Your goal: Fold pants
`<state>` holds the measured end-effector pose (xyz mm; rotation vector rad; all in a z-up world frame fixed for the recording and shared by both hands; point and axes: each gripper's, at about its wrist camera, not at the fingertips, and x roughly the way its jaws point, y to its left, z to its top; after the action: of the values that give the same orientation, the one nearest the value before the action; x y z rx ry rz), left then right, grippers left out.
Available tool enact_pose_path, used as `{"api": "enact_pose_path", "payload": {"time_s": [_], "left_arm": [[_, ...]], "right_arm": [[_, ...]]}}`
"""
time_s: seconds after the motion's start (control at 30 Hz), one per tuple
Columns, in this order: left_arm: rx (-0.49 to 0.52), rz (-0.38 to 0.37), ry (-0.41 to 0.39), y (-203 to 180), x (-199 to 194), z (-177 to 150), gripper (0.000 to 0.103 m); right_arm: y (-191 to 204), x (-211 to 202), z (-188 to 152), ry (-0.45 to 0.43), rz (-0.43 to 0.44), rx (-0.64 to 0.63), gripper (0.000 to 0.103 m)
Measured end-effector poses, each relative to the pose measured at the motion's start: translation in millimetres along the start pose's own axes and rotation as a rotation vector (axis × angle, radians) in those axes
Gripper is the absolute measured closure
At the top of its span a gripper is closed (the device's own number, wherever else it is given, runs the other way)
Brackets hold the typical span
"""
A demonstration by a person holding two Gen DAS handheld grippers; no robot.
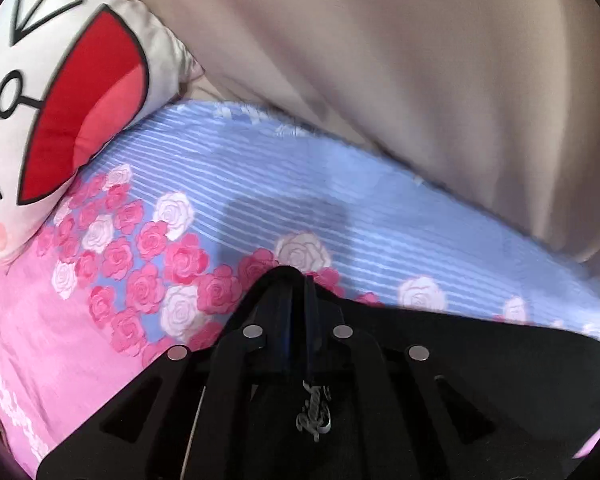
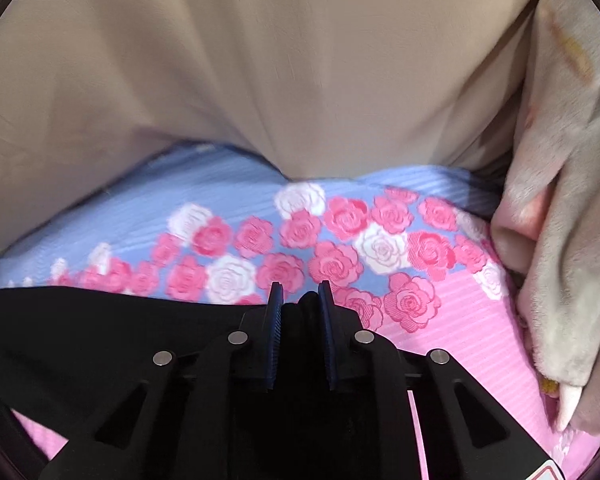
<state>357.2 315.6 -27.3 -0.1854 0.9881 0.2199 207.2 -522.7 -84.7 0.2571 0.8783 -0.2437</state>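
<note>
The black pants (image 1: 480, 368) hang between my two grippers above a bed. In the left wrist view my left gripper (image 1: 296, 280) is shut on the black pants; the cloth stretches off to the right, and a small silver logo (image 1: 314, 416) shows on it. In the right wrist view my right gripper (image 2: 300, 296) is shut on a bunched fold of the pants (image 2: 80, 328), which stretch off to the left. Both grippers are held a little above the bedsheet.
The bedsheet (image 1: 260, 208) is blue-striped and pink with roses, also in the right wrist view (image 2: 380, 240). A beige quilt (image 1: 420, 80) lies beyond it. A white cartoon pillow (image 1: 60, 100) is at the left. A plush blanket (image 2: 560, 220) is at the right.
</note>
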Motion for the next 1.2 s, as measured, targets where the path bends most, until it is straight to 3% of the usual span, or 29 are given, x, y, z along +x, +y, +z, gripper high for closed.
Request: {"api": "enact_pose_path", "payload": {"time_s": [0.33, 0.37, 0.5, 0.67, 0.83, 0.93, 1.0, 1.07, 1.13, 1.17, 1.2], "left_arm": [[0.048, -0.117, -0.151, 6, -120, -36, 0.099], [0.041, -0.150, -0.168, 13, -138, -45, 0.099], [0.028, -0.225, -0.218, 39, -191, -86, 0.099], [0.047, -0.241, -0.215, 65, -230, -149, 0.098], [0.077, -0.231, -0.126, 88, -232, -220, 0.098], [0.064, -0.088, -0.082, 106, -213, -260, 0.101], [-0.007, -0.018, -0.012, 128, -186, -278, 0.101], [-0.103, -0.060, 0.039, 142, -172, -290, 0.101], [-0.170, -0.163, 0.046, 140, -170, -294, 0.097], [-0.182, -0.202, 0.034, 134, -172, -294, 0.086], [-0.200, -0.250, 0.015, 122, -173, -291, 0.064]], "right_arm": [[8, -87, -13, -0.125, 0.063, -0.034, 0.090], [10, -100, -17, -0.143, 0.070, -0.049, 0.099], [1, -149, -34, -0.195, 0.086, -0.067, 0.098], [-12, -180, -70, -0.189, 0.074, -0.104, 0.103], [-29, -195, -117, -0.165, 0.062, -0.070, 0.103], [-42, -190, -141, -0.130, 0.044, -0.033, 0.103], [-48, -183, -157, -0.082, 0.057, 0.019, 0.101], [-51, -180, -168, -0.055, 0.092, 0.082, 0.095], [-49, -174, -177, -0.036, 0.131, 0.132, 0.093], [-47, -172, -180, -0.031, 0.152, 0.150, 0.087], [-45, -172, -182, -0.027, 0.179, 0.170, 0.074]]}}
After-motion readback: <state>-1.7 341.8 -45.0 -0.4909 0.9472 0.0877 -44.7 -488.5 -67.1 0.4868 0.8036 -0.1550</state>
